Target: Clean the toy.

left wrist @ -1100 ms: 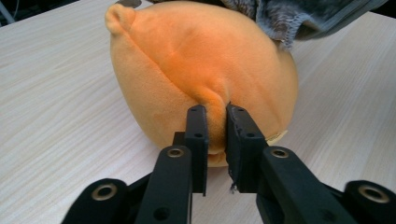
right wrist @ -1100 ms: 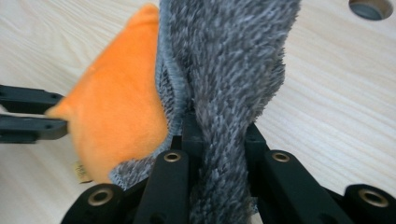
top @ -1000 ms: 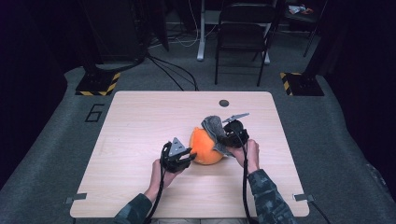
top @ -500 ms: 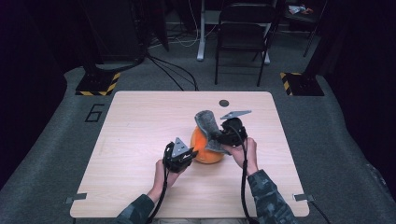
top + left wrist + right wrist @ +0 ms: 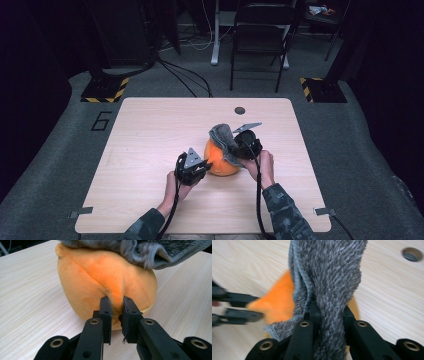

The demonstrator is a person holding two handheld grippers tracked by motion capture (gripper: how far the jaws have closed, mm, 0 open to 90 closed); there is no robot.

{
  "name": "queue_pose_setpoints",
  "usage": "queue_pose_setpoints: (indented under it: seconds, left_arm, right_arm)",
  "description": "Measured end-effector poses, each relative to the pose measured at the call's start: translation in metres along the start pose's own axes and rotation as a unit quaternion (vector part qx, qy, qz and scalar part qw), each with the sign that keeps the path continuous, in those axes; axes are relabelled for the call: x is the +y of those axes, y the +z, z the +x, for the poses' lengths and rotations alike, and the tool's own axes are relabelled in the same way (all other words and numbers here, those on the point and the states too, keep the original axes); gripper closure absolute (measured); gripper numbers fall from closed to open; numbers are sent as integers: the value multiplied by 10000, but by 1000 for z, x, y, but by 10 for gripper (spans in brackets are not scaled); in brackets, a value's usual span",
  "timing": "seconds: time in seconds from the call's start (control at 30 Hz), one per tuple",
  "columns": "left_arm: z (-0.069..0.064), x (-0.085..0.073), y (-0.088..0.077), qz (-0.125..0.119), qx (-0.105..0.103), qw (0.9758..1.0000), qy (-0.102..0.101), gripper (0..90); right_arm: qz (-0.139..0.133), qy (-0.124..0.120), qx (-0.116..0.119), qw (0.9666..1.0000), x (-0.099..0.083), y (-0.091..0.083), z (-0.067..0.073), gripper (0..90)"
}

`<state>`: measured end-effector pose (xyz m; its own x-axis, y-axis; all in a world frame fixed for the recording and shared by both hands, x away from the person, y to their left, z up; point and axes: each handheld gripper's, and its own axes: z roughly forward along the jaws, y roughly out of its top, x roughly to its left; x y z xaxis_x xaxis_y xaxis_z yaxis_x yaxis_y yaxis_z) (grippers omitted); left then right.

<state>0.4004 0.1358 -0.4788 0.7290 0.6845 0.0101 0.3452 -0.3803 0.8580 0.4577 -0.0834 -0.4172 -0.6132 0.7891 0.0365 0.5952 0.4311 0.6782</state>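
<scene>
An orange plush toy (image 5: 218,162) sits on the light wooden table (image 5: 150,130), right of its middle. My left gripper (image 5: 202,165) reaches it from the left and is shut on a pinched fold of its orange fabric (image 5: 116,307). A grey fluffy cloth (image 5: 224,136) drapes over the toy's top and right side. My right gripper (image 5: 244,145) is shut on a bunched part of this cloth (image 5: 331,308), which hangs between its jaws. In the right gripper view the toy (image 5: 279,300) shows at left, with the left gripper (image 5: 260,307) blurred beside it. In the left gripper view the cloth (image 5: 140,250) overhangs the toy.
A small round hole (image 5: 239,110) lies in the table near its far edge. Bare wood spreads over the table's left half. Beyond the table stand a folding chair (image 5: 260,30) and stands with yellow-black striped bases (image 5: 102,90) on the grey floor.
The grey cloth has shifted a little to the left over the toy's top with the right gripper. The left hand has kept its place at the toy's side.
</scene>
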Motion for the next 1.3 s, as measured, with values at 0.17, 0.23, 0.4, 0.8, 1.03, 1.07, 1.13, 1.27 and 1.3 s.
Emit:
queue_pose_setpoints:
  seconds: [0.17, 0.23, 0.4, 0.8, 1.03, 1.07, 1.13, 1.27, 1.3]
  left_arm:
    - [2, 0, 0, 23, -32, 10000, -11, 800]
    - [2, -1, 0, -3, -37, 10000, -60, 799]
    - [1, 0, 0, 12, -12, 10000, -29, 799]
    - [4, -1, 0, -21, -12, 10000, -87, 782]
    - [2, -3, 6, 161, 94, 9998, -31, 505]
    - [2, -3, 7, 132, 84, 9999, -59, 555]
    - [0, -3, 9, 53, 114, 9999, -71, 639]
    - [0, -2, 9, 8, 190, 9997, -139, 740]
    - [0, -2, 8, -14, 185, 9997, -162, 748]
  right_arm:
    - [259, 208, -268, 9991, -10, 4, -21, 781]
    - [350, 416, -237, 9982, -16, 9, -33, 781]
    - [739, 720, -492, 9934, -33, 18, -55, 781]
    - [1, 496, 309, 9983, -5, -18, -29, 782]
    - [211, 484, 242, 9983, -14, 7, -26, 783]
    - [185, 523, 206, 9982, -14, 7, -25, 784]
    - [191, 531, 199, 9982, -14, 8, -26, 783]
    - [48, 494, 194, 9986, -10, 0, -27, 783]
    - [-34, 482, 236, 9986, -7, -5, -25, 784]
